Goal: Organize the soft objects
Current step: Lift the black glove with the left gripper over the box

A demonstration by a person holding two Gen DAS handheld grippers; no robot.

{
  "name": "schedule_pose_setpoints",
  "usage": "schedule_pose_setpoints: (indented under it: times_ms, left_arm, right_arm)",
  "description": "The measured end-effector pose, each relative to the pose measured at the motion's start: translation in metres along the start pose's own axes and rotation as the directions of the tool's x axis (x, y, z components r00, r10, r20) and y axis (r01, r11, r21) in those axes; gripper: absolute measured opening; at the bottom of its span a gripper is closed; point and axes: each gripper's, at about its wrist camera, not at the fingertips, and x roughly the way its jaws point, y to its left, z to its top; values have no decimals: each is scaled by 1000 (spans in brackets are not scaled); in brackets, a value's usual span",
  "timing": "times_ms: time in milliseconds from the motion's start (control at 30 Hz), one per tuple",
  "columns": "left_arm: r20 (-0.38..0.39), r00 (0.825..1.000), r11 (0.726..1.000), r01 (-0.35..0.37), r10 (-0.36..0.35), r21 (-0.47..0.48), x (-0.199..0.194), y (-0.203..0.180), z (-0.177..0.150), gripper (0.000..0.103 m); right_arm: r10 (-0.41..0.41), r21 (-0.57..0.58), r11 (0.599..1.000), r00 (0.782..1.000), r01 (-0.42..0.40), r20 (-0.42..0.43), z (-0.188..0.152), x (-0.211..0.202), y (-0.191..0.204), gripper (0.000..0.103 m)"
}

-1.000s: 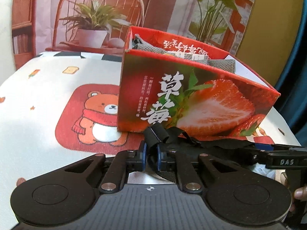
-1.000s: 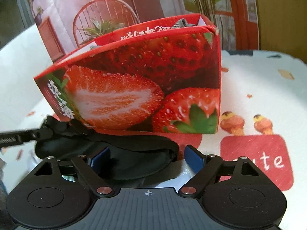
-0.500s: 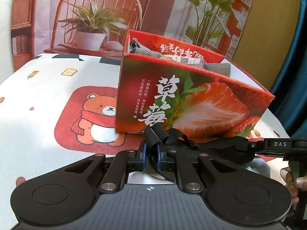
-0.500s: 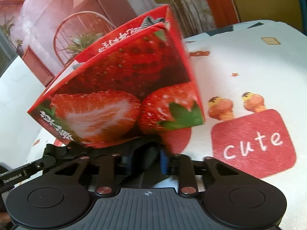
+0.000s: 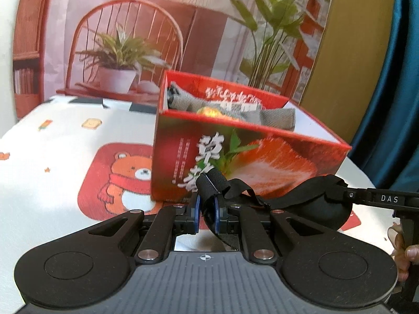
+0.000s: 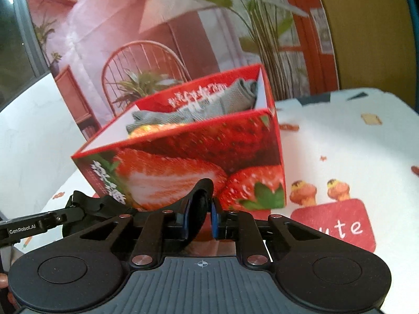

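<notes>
A black eye mask (image 5: 316, 204) with a strap hangs between my two grippers, in front of the red strawberry box (image 5: 235, 154). My left gripper (image 5: 205, 212) is shut on the mask's strap end. My right gripper (image 6: 199, 216) is shut on the mask's padded edge (image 6: 200, 204). The box (image 6: 199, 157) is open on top and holds grey cloths (image 5: 272, 119) and an orange item (image 5: 209, 112). The grey cloths (image 6: 199, 110) also show in the right wrist view. The mask is held off the table, below the box rim.
The table wears a white cloth with a bear print (image 5: 125, 180) at the left and a red "cute" patch (image 6: 337, 225) at the right. A printed backdrop with chair and plants (image 5: 123, 52) stands behind the box. A blue curtain (image 5: 398, 78) hangs at right.
My right gripper closed on the mask's padded edge. Both grippers rose with the mask, so the box's inside now shows in both views.
</notes>
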Motion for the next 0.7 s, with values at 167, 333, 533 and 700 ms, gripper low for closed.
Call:
schedule_pose_setpoints:
  times_ms: [167,333,533,700]
  left_arm:
    - [67,998,1000,9,-10,20,-19,-5,11,11]
    - [145,989,999,15,-20,35,-39,-11,28,11]
    - [230,972,997,31,-45,65,-56,-19,60,11]
    - [269,961,996,41,-60,74,-57,-25,89,11]
  right_arm:
    - [2,-25,1000,1000,-1,30,8,-15,11,15]
    - [16,-80,997,997,-10,69,21,-33,31,14]
    - [48,-153,988,991,-28,124,54,-51,51,14]
    - [67,-182,983,987,-40,147,90,-51,57,14]
